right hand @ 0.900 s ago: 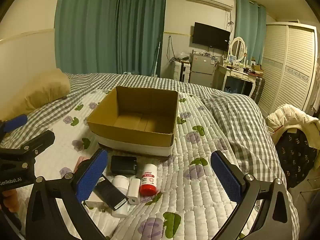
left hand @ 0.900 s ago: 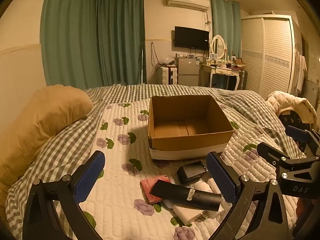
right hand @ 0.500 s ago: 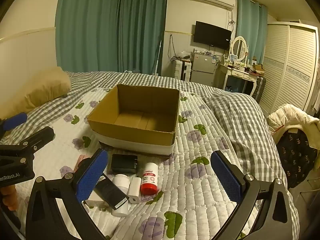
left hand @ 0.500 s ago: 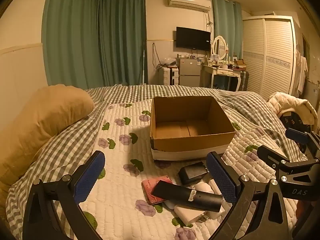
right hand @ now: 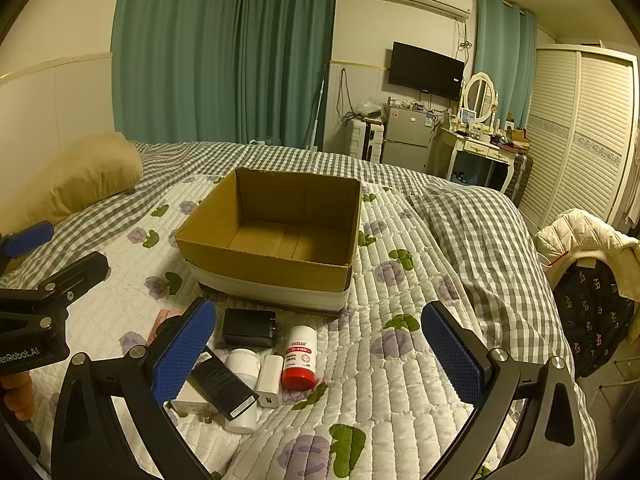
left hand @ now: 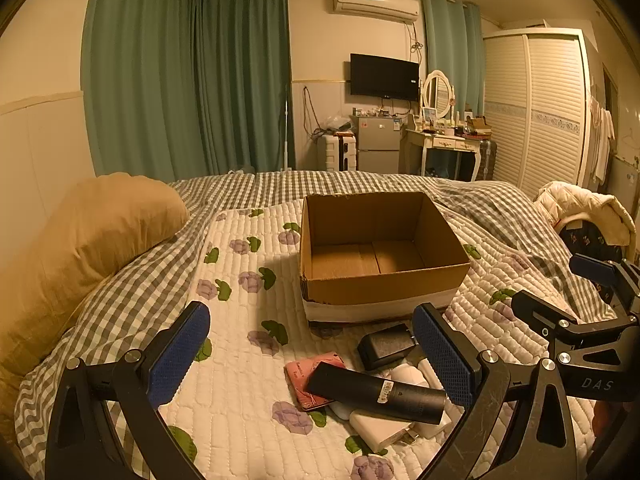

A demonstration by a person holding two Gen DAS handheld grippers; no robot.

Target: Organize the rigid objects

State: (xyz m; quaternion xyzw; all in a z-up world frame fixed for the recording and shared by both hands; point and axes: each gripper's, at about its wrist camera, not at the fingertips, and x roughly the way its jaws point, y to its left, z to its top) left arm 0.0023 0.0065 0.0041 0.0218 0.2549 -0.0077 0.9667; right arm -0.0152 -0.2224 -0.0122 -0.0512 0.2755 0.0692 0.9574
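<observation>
While both claws stand apart and empty, the left claw (right hand: 24,300) reads "enRobot.AI"; the right claw (left hand: 592,364) reads "DAS". Small rigid items, including a red-capped white bottle (right hand: 299,358), lie before the open cardboard box (right hand: 276,240) on the floral quilted bed (right hand: 400,360).

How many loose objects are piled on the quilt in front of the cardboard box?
7 visible: black charger nearest the cardboard box, red-capped bottle, small white power bank, white bottle, black tube, white adapter beneath it, pink case leftmost. More may be hidden underneath.
</observation>
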